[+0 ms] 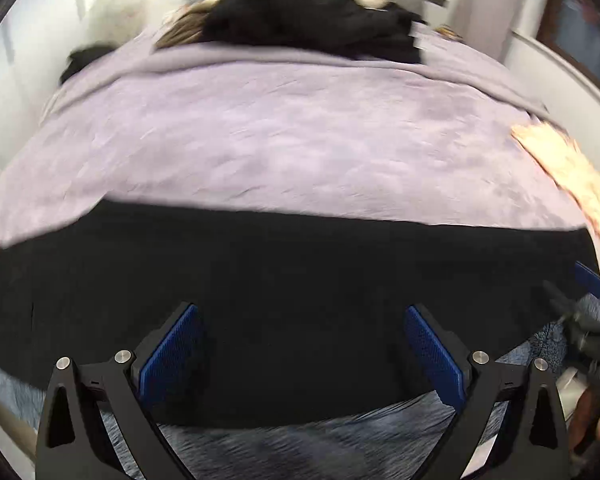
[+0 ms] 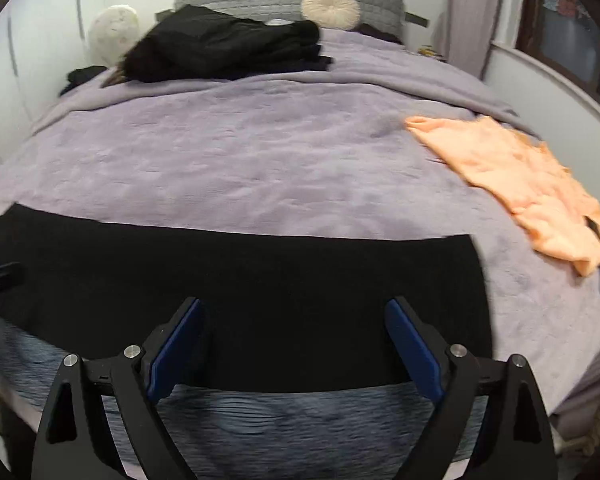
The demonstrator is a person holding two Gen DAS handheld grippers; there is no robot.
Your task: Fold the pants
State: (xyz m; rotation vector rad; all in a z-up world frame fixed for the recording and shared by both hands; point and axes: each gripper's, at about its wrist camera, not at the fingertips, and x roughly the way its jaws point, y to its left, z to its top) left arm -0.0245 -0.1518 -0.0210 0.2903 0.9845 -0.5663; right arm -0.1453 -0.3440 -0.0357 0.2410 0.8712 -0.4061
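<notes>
- While a lilac plush blanket (image 2: 260,160) covered the bed, long black pants (image 2: 260,280) lay flat across its near edge.
- Left tool (image 1: 302,360) and right tool (image 2: 294,348) hovered above them, jaws apart, empty.
- A peach garment (image 2: 520,188) ran off-frame; the left view was blurred.

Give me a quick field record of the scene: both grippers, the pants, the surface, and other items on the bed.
left gripper: open, nothing between the fingers, over the near edge of the pants
right gripper: open, nothing held, over the same near edge
pants: black, spread flat as a wide band across the foot of the bed
surface: lavender blanket
other items: peach garment on the right side; pile of dark clothes near the headboard; round cream cushion
image quality: left wrist view motion-blurred
</notes>
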